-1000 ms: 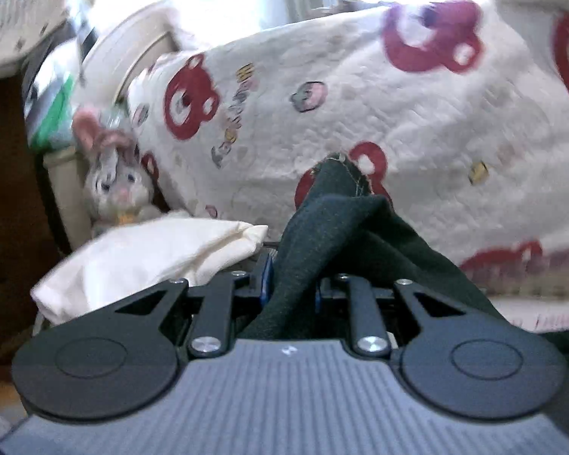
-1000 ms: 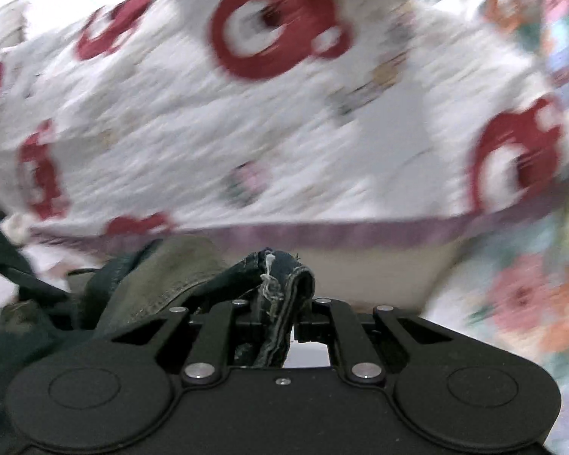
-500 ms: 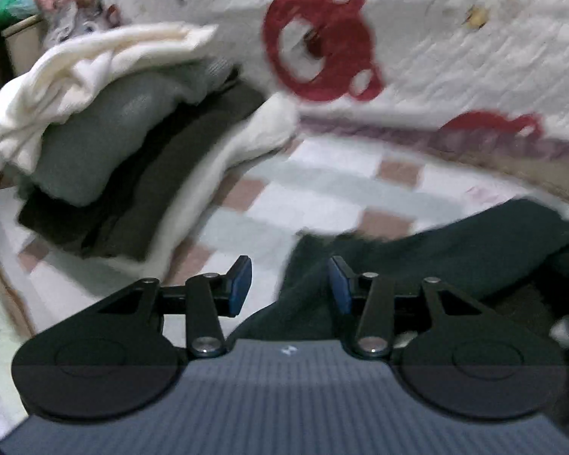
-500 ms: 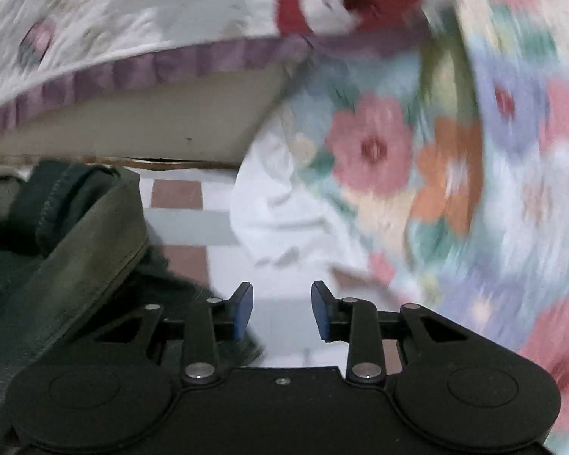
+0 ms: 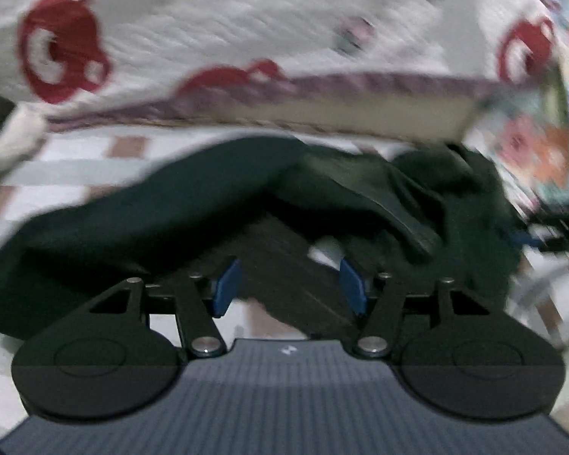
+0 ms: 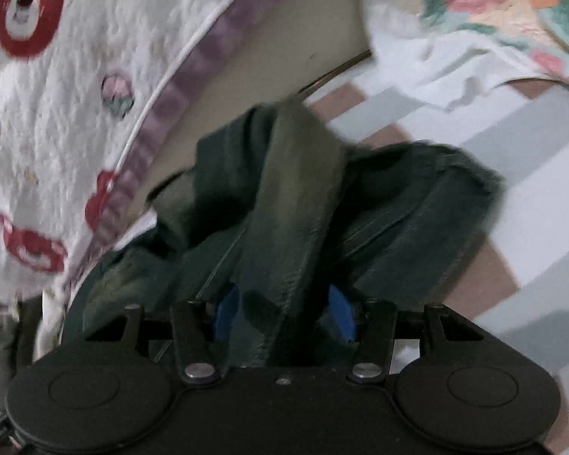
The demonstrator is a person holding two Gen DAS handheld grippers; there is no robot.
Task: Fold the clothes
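No readable writing is seen. One dark green garment (image 5: pixel 193 204) is spread across the frame's centre on the checked sheet (image 5: pixel 68 167). The left gripper (image 5: pixel 289 284) and right gripper (image 6: pixel 283 313) are both spread wide, with cloth lying loosely between the jaws.

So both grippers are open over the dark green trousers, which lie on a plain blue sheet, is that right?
Not quite. The sheet under the dark green trousers is not plain blue: the right wrist view shows it checked in white, grey and reddish brown. The rest holds: the left gripper and the right gripper are both open over the trousers.
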